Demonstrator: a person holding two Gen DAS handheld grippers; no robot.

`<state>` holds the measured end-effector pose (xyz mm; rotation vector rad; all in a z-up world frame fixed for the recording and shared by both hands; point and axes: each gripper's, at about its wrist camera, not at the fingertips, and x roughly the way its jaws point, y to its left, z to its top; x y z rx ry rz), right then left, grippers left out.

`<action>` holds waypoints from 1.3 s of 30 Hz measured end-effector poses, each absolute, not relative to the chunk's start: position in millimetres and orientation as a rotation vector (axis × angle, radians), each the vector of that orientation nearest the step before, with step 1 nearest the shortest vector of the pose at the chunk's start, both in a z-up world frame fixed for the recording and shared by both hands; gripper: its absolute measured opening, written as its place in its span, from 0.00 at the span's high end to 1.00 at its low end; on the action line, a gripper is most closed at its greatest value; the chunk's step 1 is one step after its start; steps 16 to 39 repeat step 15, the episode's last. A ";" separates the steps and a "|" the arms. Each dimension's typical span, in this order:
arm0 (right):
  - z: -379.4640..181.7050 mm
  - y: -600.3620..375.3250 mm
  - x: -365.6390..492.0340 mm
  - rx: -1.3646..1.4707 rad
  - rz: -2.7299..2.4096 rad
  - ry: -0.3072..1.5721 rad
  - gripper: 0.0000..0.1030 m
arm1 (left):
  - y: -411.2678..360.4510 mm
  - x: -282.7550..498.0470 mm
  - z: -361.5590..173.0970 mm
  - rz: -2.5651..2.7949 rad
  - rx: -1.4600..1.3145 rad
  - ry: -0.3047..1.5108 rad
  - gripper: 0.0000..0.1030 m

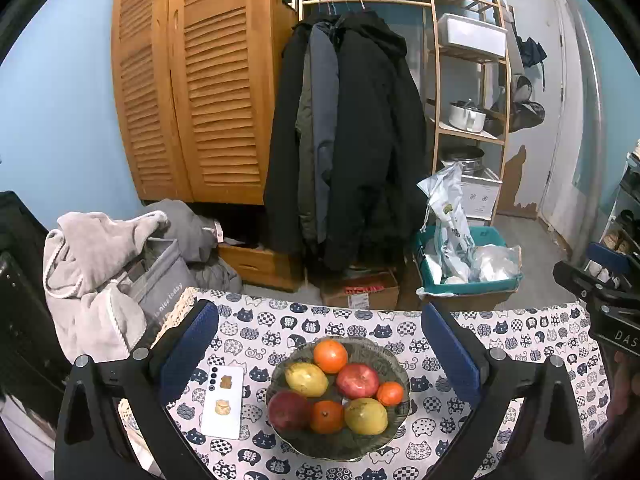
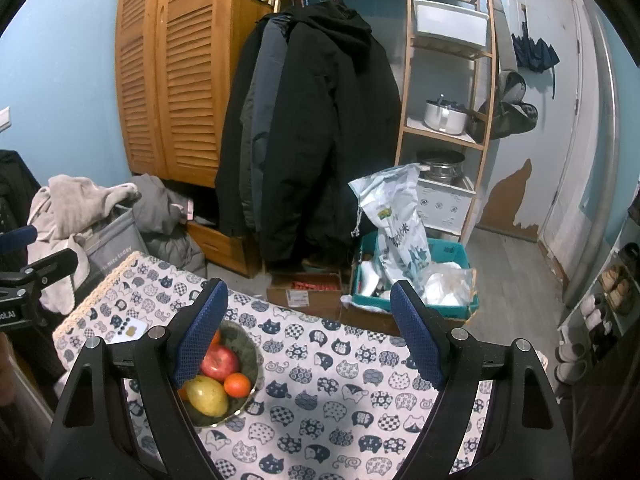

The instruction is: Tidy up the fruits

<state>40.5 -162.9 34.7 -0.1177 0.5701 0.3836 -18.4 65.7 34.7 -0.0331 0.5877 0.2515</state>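
Seven fruits sit heaped in the bowl (image 1: 396, 364) on the cat-print surface (image 1: 520, 332): oranges (image 1: 330, 356) at 12 o'clock, apples (image 1: 357, 381) centre, mangoes (image 1: 366, 416) at 5. Left hand-held gripper (image 1: 320, 344) hovers above, spread wide, empty, framing the bowl. Right hand-held gripper (image 2: 308, 328) likewise wide, empty, bowl at its 8 o'clock. Fits fruits already gathered or awaiting sorting.

Grey fabric bin (image 1: 160, 280) — "nice today"; right hand-held gripper (image 1: 612, 320) body — "DAS"
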 end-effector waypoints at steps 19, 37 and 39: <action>34.4 -162.3 40.1 -0.119 0.384 0.569 0.20 | 64.6 -15.7 37.3 0.253 -0.046 0.594 0.01; 34.4 -162.3 40.1 -0.119 0.384 0.569 0.20 | 64.6 -15.7 37.3 0.253 -0.046 0.594 0.01; 34.4 -162.3 40.1 -0.119 0.384 0.569 0.20 | 64.6 -15.7 37.3 0.253 -0.046 0.594 0.01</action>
